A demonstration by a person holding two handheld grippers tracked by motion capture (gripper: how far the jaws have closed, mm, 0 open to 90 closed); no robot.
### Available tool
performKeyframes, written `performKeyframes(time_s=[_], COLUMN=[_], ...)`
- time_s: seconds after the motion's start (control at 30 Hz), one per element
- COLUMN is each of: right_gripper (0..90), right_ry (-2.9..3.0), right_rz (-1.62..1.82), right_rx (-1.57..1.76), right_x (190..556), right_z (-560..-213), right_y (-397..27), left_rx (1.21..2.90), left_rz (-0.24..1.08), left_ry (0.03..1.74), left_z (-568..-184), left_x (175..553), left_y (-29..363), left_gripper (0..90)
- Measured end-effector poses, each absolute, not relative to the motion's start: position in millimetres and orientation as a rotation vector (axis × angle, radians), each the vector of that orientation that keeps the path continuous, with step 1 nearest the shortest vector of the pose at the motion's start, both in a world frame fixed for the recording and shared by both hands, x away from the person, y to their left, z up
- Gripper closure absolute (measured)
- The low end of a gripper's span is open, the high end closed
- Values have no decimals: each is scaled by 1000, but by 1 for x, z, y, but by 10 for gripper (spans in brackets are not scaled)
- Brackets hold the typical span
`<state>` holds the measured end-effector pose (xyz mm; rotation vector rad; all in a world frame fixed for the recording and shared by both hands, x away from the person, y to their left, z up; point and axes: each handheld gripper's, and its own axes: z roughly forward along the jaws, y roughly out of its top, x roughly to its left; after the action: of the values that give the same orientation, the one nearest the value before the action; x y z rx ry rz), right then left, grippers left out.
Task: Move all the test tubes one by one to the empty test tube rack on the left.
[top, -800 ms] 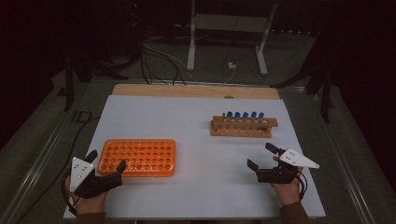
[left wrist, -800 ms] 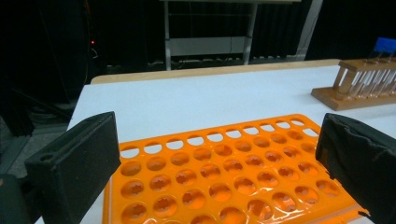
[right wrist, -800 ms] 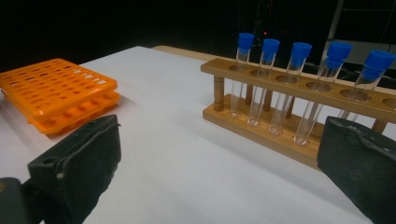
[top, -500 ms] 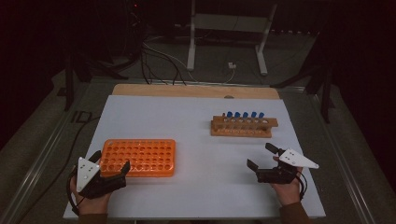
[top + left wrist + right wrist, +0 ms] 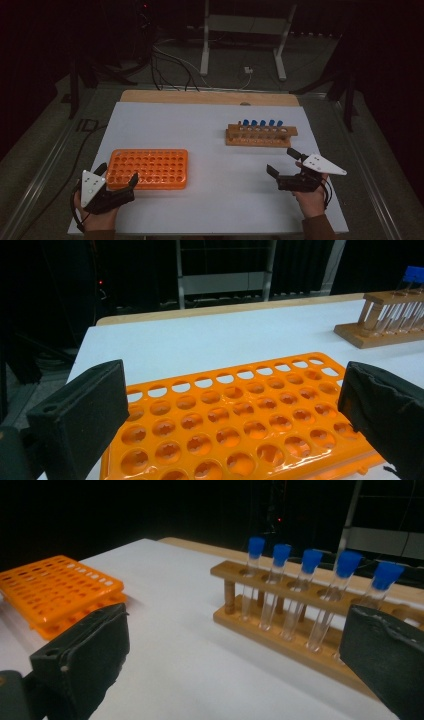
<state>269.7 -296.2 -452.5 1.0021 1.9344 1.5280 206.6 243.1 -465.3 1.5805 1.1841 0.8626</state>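
Hands both low at the frame bottom in the high view, forearms coming in from the bottom edge. Left gripper [image 5: 117,176] sits lower left, held by a hand [image 5: 95,212], grey three-cornered plate on top, tips aimed up-right at the near left corner of the orange plastic multi-hole tube rack [image 5: 148,168]. Jaws spread wide, nothing between the pads; one tip is just beside the rack's near edge, contact can't be confirmed. In the left gripper view both black jaws stand far apart at the lower corners with the rack between and beyond them.

Right gripper [image 5: 282,162] is lower right, held by the other hand [image 5: 310,200], tips aimed up-left toward the wooden test-tube rack [image 5: 261,135], clearly apart from it. Jaws fully apart, holding nothing.

Counts: one orange rack, lower left of centre on the white table sheet [image 5: 210,130], all visible holes empty. One wooden rack, right of centre, upper half of the sheet. Five clear glass test tubes with blue caps [image 5: 310,592] stand upright in it in a single row. Two grippers, two hands.
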Motion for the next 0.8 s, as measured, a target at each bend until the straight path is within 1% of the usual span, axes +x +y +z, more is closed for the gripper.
performKeyframes(time_s=[0.23, 0.67, 0.8], right_gripper=[3, 3, 4], right_ry=[1928, 1905, 1901], right_rz=[1523, 1489, 1461], right_rx=[1011, 1041, 1046], right_x=[283, 308, 321], right_z=[-440, -427, -423], right_y=[-298, -299, -299], left_rx=[1583, 1597, 1603], left_rz=[859, 859, 854], left_ry=[1186, 1181, 1179], left_z=[-467, -468, -468], left_x=[208, 208, 209], left_y=[241, 238, 238], left_gripper=[5, 5, 5])
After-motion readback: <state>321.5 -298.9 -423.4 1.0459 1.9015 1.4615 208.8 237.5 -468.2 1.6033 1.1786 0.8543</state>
